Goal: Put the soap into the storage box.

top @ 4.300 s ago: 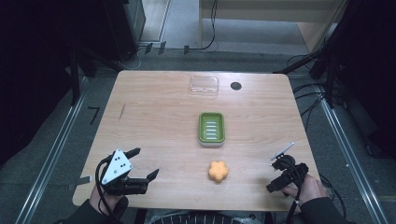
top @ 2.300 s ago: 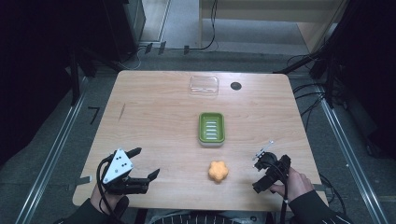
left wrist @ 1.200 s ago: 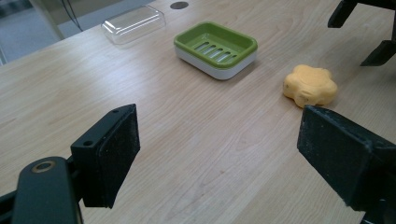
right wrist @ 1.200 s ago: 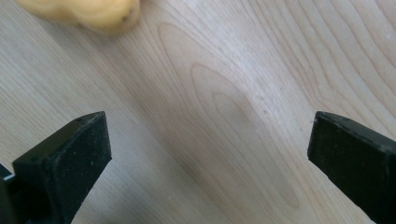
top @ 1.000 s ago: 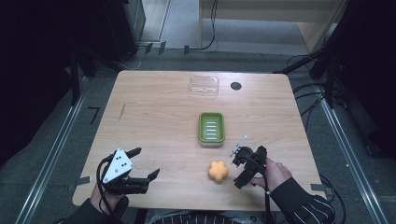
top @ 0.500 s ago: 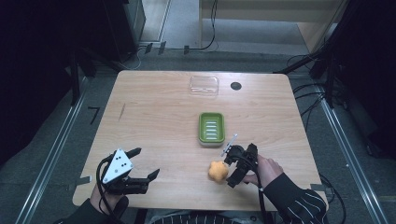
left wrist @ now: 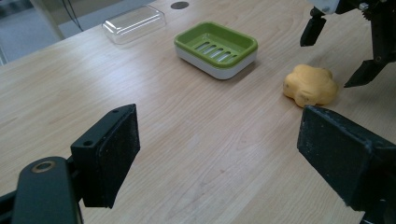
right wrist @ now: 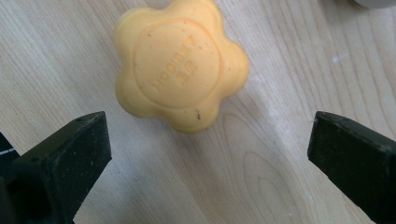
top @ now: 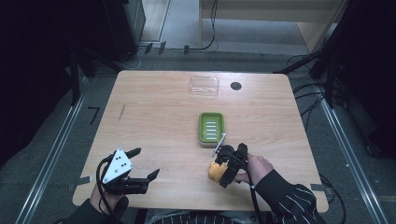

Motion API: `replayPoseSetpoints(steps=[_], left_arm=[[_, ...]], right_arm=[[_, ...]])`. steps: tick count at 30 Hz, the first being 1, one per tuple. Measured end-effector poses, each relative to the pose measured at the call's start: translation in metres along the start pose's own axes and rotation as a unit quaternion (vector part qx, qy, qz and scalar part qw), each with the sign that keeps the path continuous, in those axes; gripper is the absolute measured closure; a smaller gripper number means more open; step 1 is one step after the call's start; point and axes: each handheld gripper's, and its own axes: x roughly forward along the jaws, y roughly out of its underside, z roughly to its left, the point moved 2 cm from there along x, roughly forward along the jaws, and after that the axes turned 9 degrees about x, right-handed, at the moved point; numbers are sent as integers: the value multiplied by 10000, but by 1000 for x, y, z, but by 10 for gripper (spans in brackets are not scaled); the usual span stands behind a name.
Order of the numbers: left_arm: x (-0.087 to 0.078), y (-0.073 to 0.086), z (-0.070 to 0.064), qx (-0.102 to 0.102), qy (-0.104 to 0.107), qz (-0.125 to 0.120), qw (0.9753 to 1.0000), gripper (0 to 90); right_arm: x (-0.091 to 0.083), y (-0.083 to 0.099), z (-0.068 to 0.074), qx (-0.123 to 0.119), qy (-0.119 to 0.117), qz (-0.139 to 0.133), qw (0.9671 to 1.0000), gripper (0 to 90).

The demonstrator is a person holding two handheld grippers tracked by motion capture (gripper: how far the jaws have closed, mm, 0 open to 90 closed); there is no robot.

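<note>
A: Where is the right tool [top: 223, 164]?

B: Near the front edge of the counter [top: 154, 116], held in the person's right hand [top: 254, 167]. Its jaws stand wide apart and grip nothing. In the right gripper view they rise at either side of the frame, with bare wood between them.

A: And the soap?

B: The orange flower-shaped soap [right wrist: 180, 63] lies flat on the counter just ahead of those jaws, not yet between them and touching neither. A round stamped mark with lettering faces up. In the high view the soap [top: 215, 171] sits right against the tool's outline.

A: The other hand?

B: The left tool [top: 139, 168] is at the front left corner, well apart from the soap, jaws open and empty, the grey three-cornered plate on top. The left gripper view looks across the wood at the soap [left wrist: 310, 86] and the right tool's black jaw tips beside it.

A: What lies farther out?

B: A green soap dish [top: 211, 128] with a slotted floor, empty, just beyond the right tool. Behind it, near the far edge, a clear plastic lid [top: 204, 85], and a dark round spot [top: 236, 86] beside that.
</note>
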Motion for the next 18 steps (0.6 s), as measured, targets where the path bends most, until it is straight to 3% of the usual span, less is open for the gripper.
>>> replayPoseSetpoints(steps=[18], left_arm=[[0,0,0,-14,-8,-19,10000,136]], right_arm=[[16,-28,9,-119,-68,381,9992,0]])
